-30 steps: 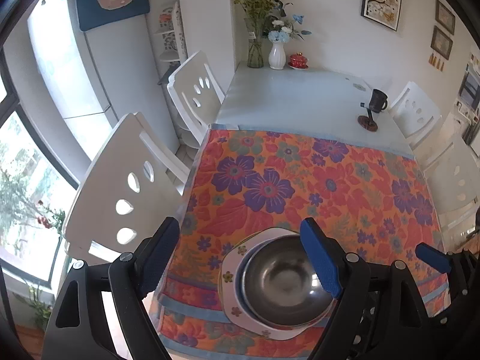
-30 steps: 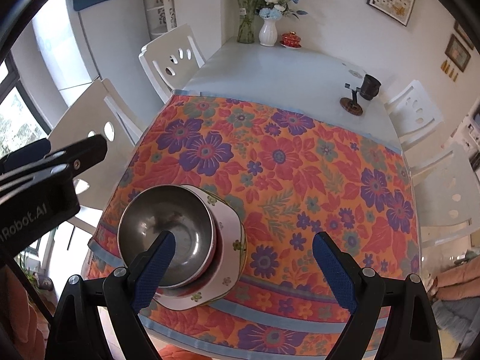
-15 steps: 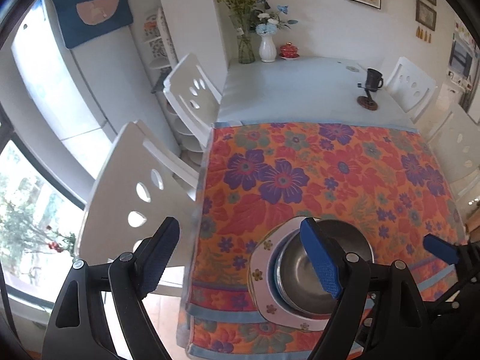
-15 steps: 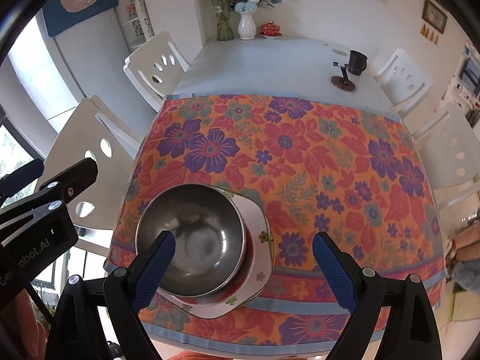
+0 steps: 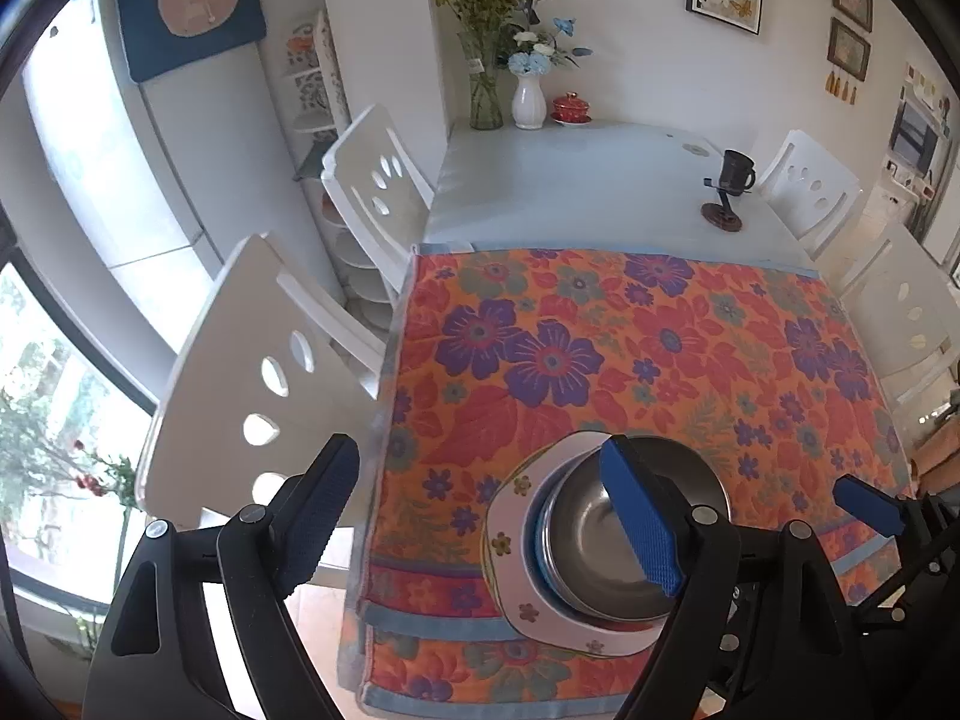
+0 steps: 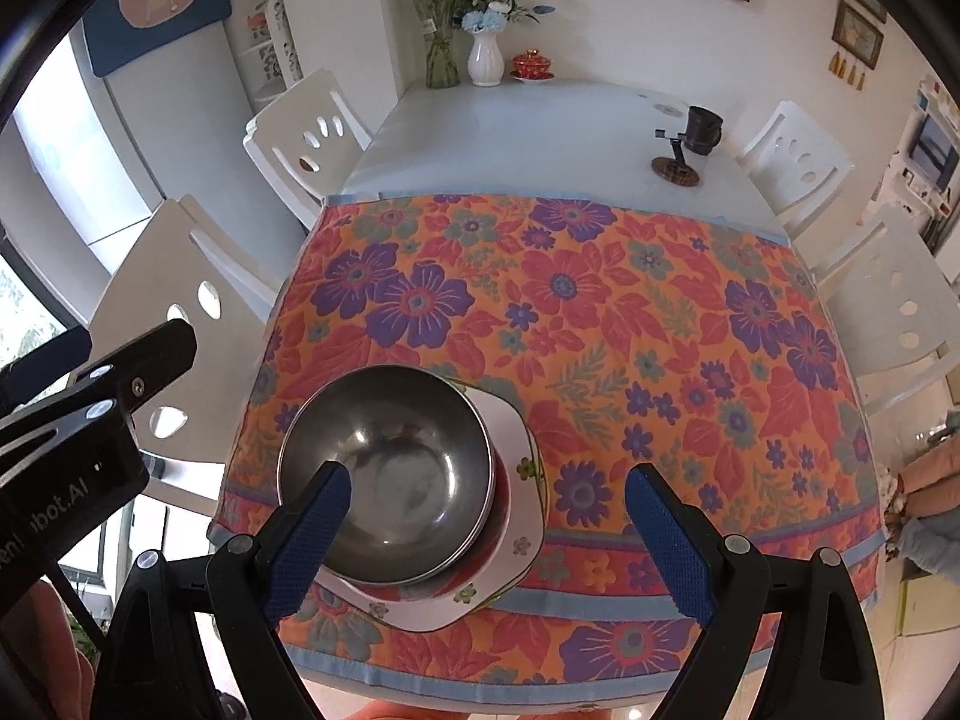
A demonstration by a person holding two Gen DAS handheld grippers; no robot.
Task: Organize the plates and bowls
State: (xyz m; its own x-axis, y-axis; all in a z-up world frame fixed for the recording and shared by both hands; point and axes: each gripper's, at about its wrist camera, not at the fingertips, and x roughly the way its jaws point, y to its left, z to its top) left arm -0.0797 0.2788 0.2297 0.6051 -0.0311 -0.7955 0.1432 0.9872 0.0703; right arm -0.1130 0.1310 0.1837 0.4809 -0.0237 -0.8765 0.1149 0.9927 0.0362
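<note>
A steel bowl (image 6: 387,468) sits stacked in a blue dish on a white flower-printed plate (image 6: 519,498) near the front left of the floral cloth; the stack also shows in the left wrist view (image 5: 588,528). My left gripper (image 5: 486,510) is open and empty, held above the table's left front edge, its right finger over the bowl. My right gripper (image 6: 486,534) is open and empty above the stack, its left finger over the bowl's near rim. The left gripper's body (image 6: 66,450) shows at the left of the right wrist view.
The floral cloth (image 6: 600,312) covers the near half of the pale table (image 6: 540,132). A dark mug on a stand (image 6: 690,138), a white vase (image 6: 485,60) and a red lidded cup (image 6: 531,66) stand at the far end. White chairs (image 5: 258,372) line both sides.
Both grippers have pulled back and risen, so the table looks farther. The left gripper has shifted left, moving the stack rightward in its view. The stack has not moved.
</note>
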